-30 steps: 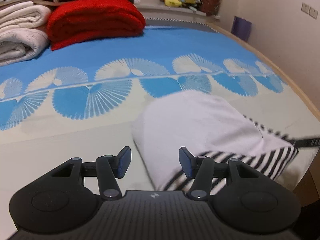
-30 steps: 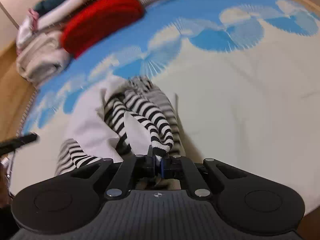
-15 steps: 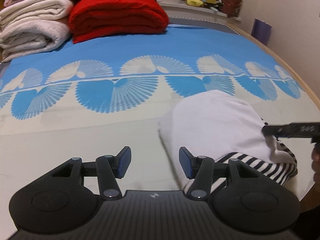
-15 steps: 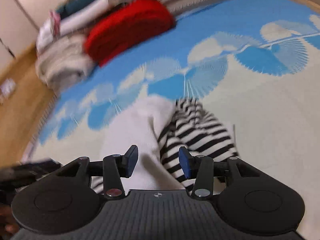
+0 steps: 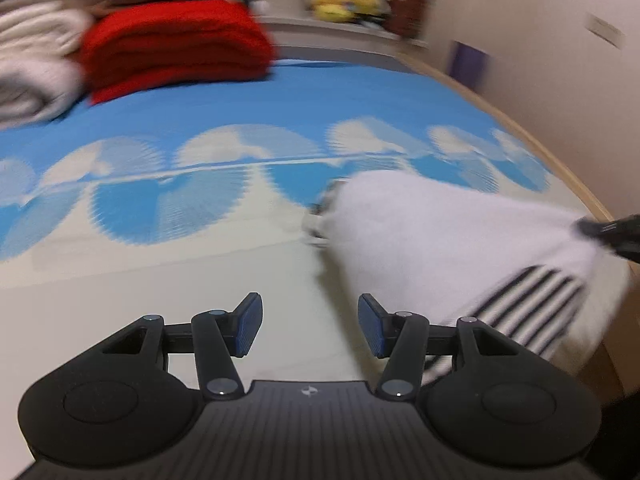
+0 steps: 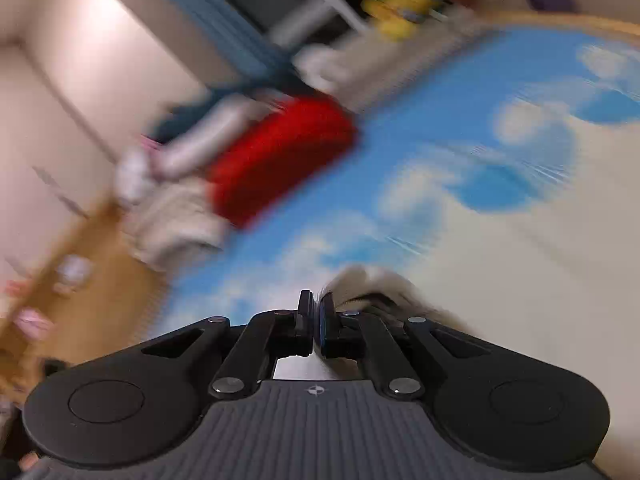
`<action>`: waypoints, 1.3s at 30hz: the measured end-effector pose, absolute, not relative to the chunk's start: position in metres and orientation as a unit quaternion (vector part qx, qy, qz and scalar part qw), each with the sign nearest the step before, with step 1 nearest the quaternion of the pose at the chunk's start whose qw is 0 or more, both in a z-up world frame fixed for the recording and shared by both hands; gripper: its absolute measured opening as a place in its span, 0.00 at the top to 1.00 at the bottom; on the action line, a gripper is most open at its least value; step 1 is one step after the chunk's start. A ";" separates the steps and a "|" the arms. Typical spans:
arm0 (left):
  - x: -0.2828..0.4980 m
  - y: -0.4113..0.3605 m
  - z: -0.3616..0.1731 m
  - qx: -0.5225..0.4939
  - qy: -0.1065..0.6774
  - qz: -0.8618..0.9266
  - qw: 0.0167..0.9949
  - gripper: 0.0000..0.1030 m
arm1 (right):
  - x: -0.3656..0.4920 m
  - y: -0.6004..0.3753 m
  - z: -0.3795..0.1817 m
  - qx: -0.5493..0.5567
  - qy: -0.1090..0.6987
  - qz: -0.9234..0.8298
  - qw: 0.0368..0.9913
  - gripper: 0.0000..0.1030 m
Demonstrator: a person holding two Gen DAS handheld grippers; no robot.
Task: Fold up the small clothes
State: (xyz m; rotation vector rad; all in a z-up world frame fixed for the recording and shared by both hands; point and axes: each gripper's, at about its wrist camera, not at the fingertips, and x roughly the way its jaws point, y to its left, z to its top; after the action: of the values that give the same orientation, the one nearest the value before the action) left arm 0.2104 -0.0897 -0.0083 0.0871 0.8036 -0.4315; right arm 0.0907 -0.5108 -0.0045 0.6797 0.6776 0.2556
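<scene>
garment point(image 5: 448, 232): white top with black-and-white striped part, bunched on the bed point(image 5: 240, 272) near its edge (blurred) | right gripper point(image 6: 315, 320): fingers pressed together on a fold of the white cloth | left gripper point(image 5: 310, 330): fingers spread, empty, above the sheet

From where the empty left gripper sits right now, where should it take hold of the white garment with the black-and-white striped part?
Judging from the left wrist view, the open left gripper would best pinch the white garment with the black-and-white striped part at its near left edge, coming in low from the left over the bedspread. That edge lies free, opposite the corner the shut right gripper already holds.
</scene>
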 end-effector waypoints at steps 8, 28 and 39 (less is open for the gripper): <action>0.189 -0.146 -0.035 0.074 0.421 -0.324 0.844 0.43 | 0.117 -0.475 -0.033 0.237 0.412 0.106 0.873 0.98; 0.196 -0.156 -0.093 0.166 0.567 -0.279 0.757 0.22 | 0.092 -0.385 -0.066 -0.059 0.487 0.202 0.848 0.92; 0.206 -0.137 -0.061 0.091 0.531 -0.270 0.798 0.21 | 0.133 -0.418 -0.027 0.145 0.391 0.100 0.903 0.49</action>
State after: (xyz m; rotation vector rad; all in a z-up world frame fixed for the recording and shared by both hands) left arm 0.2056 -0.1373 -0.0610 0.1958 1.1406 -0.5795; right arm 0.1332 -0.4184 -0.0266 0.3004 0.8076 0.2063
